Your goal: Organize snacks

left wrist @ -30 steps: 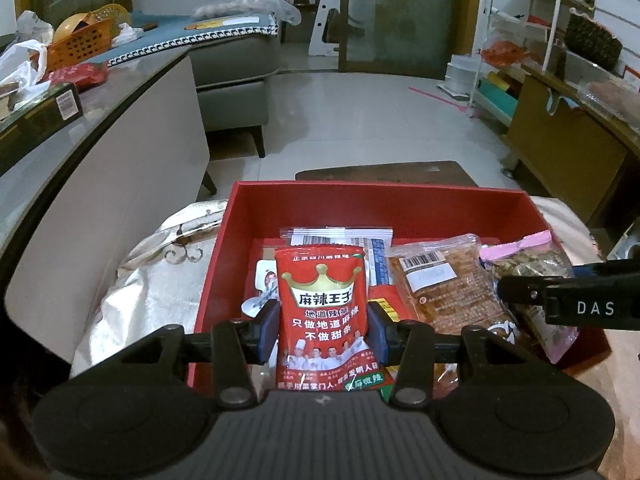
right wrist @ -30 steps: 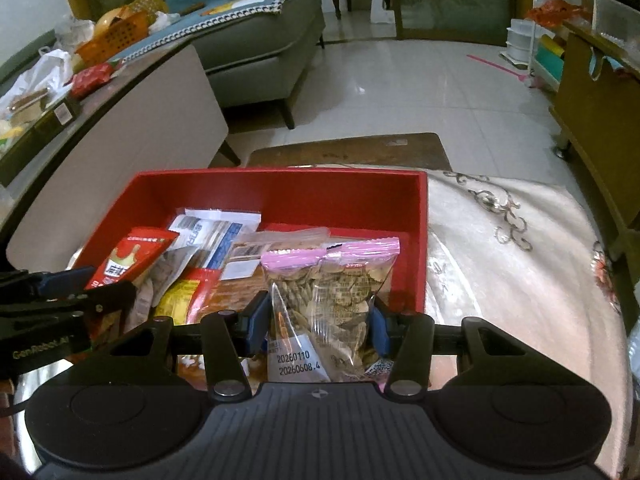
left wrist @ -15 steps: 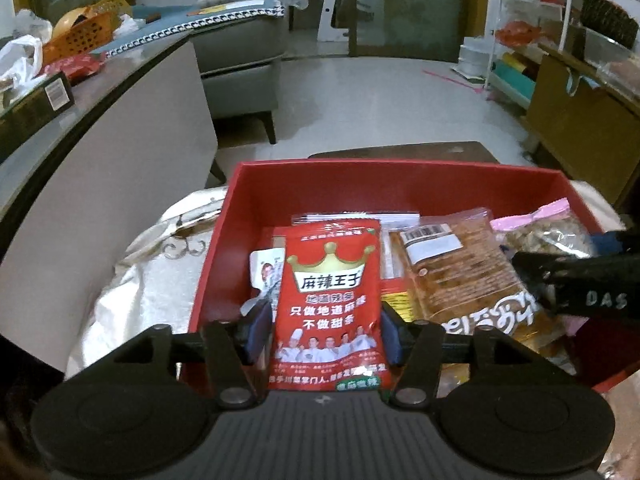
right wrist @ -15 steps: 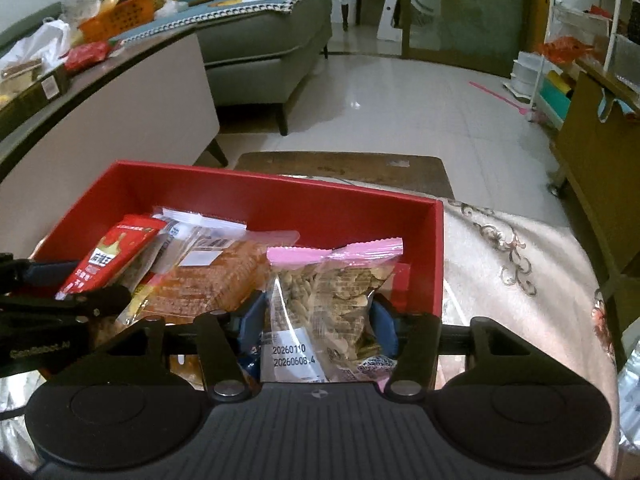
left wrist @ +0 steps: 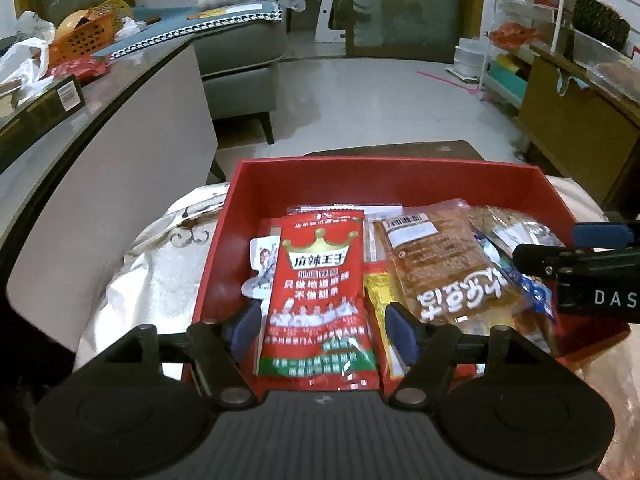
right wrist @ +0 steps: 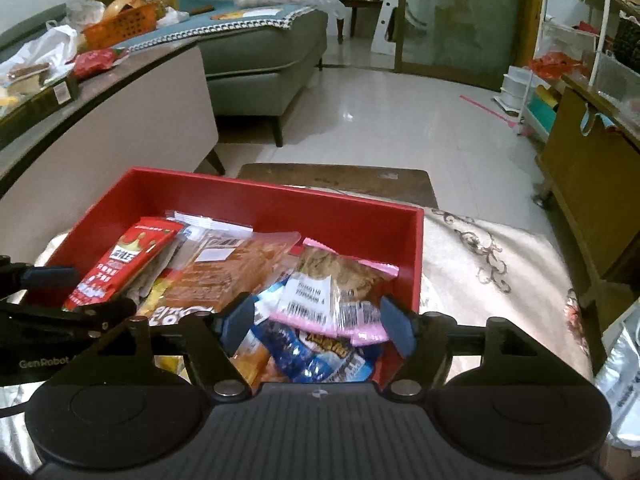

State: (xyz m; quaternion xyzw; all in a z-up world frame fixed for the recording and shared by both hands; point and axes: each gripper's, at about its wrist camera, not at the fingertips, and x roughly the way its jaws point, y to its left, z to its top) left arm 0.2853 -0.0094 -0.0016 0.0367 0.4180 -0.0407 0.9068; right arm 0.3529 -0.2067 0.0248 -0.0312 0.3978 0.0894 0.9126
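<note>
A red box [left wrist: 384, 184] holds several snack packets. A red crowned packet [left wrist: 320, 292] lies in its left part, between the spread fingers of my open left gripper [left wrist: 322, 324], untouched by them. A brown biscuit packet [left wrist: 444, 264] lies beside it. In the right wrist view the red box [right wrist: 280, 208] shows a pink-edged clear packet [right wrist: 340, 292] lying loose on a blue packet [right wrist: 312, 356], between the spread fingers of my open right gripper [right wrist: 316, 324]. The red packet [right wrist: 120, 264] and the left gripper [right wrist: 60, 312] show at the left.
The box sits on a cream embroidered cloth [right wrist: 492, 264]. A curved counter [left wrist: 80, 128] with a black carton stands left. A brown stool [right wrist: 336, 180] is behind the box, a wooden cabinet [left wrist: 572, 128] at right, a silver bag [right wrist: 624, 376] at far right.
Both grippers opened. The red packet dropped from the left gripper and the pink-edged packet from the right; both now lie in the box. Both grippers pulled back slightly.
</note>
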